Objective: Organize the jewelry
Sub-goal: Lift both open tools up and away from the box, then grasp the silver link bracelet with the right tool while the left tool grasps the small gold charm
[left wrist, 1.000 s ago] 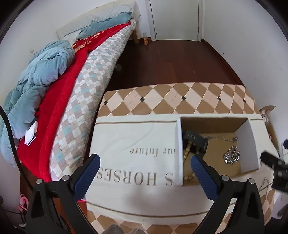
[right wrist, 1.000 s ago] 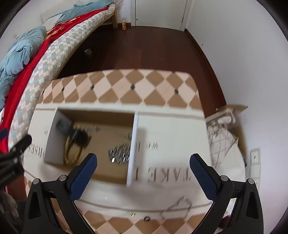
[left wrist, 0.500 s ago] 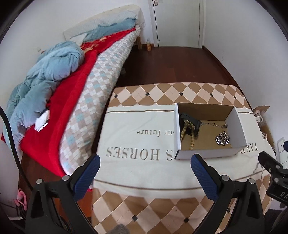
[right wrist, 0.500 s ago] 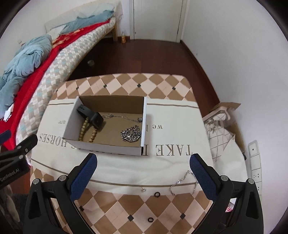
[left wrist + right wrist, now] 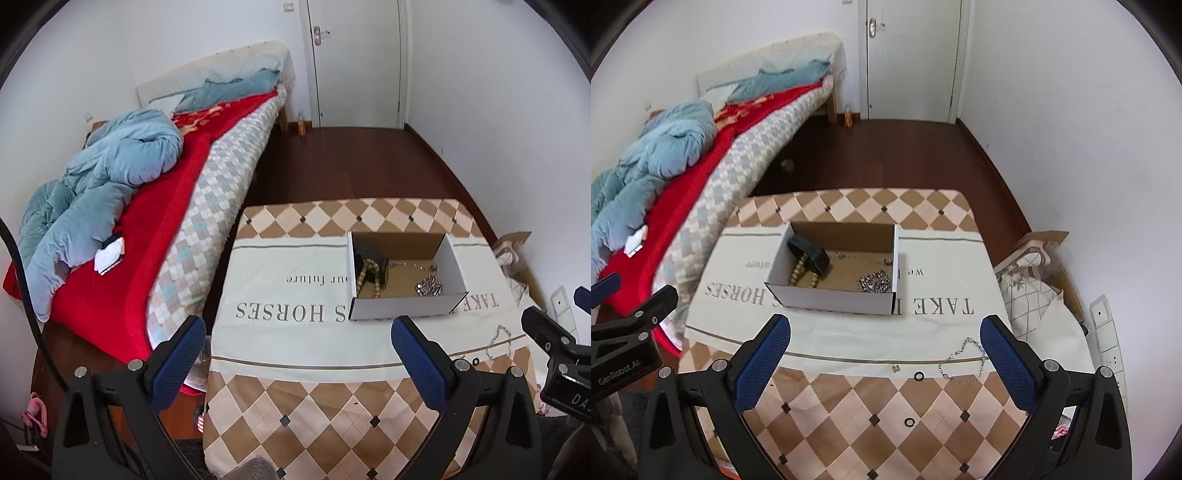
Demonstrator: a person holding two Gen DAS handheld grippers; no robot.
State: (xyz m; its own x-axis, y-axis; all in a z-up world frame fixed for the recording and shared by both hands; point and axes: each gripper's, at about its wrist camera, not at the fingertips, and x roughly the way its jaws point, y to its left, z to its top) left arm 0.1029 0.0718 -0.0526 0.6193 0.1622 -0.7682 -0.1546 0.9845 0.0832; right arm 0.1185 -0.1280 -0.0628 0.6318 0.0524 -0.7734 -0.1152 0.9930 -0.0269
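A white cardboard box (image 5: 831,300) (image 5: 402,308) stands on the cloth-covered table (image 5: 849,406). Inside lie a wooden bead bracelet (image 5: 801,275), a black item (image 5: 812,254), a thin chain (image 5: 860,256) and a silver cluster piece (image 5: 874,282). On the table near the front lie a silver chain bracelet (image 5: 962,360), two small black rings (image 5: 918,376) (image 5: 909,421) and a tiny earring (image 5: 896,367). My right gripper (image 5: 886,362) is open and empty above the front of the table. My left gripper (image 5: 295,365) is open and empty, left of the box.
A bed with a red blanket and blue duvet (image 5: 110,177) runs along the table's left side. A cardboard carton with cloth (image 5: 1034,280) stands right of the table by the wall. Dark wood floor and a white door (image 5: 912,59) lie beyond.
Both grippers have pulled back and up from the box, so the whole table now shows. The box and the jewelry have not moved. Both grippers stay open.
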